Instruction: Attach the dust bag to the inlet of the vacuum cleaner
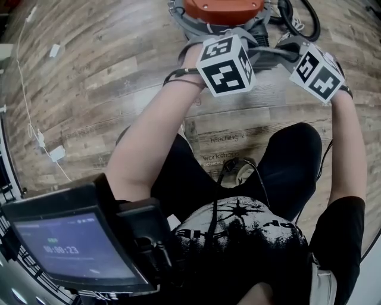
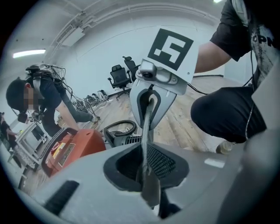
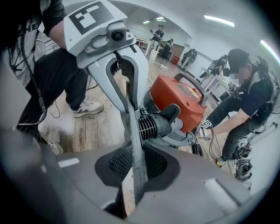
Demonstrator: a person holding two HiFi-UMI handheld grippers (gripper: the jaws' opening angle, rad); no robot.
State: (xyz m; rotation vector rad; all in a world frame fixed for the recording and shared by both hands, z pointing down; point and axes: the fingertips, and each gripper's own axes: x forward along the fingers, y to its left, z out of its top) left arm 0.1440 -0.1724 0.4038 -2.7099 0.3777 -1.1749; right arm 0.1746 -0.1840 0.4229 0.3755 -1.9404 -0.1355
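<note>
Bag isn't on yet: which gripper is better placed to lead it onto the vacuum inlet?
Likely right. Both pinch the bag, but the right gripper faces the black ribbed end of the vacuum; from the left gripper it lies to one side.

Black graphic T-shirt [image 1: 250, 238], black trousers [image 1: 292, 161]

Wood-plank floor [image 1: 89, 71], white walls [image 2: 100, 57], office chairs [image 2: 124, 72], ceiling striplights [image 3: 221, 19].

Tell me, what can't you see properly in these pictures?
Head view: vacuum cleaner, cut off by the top edge.
Head view: what's held, hidden behind the marker cubes.
Both gripper views: grey strip, seen edge-on, so its shape stays unclear.
</note>
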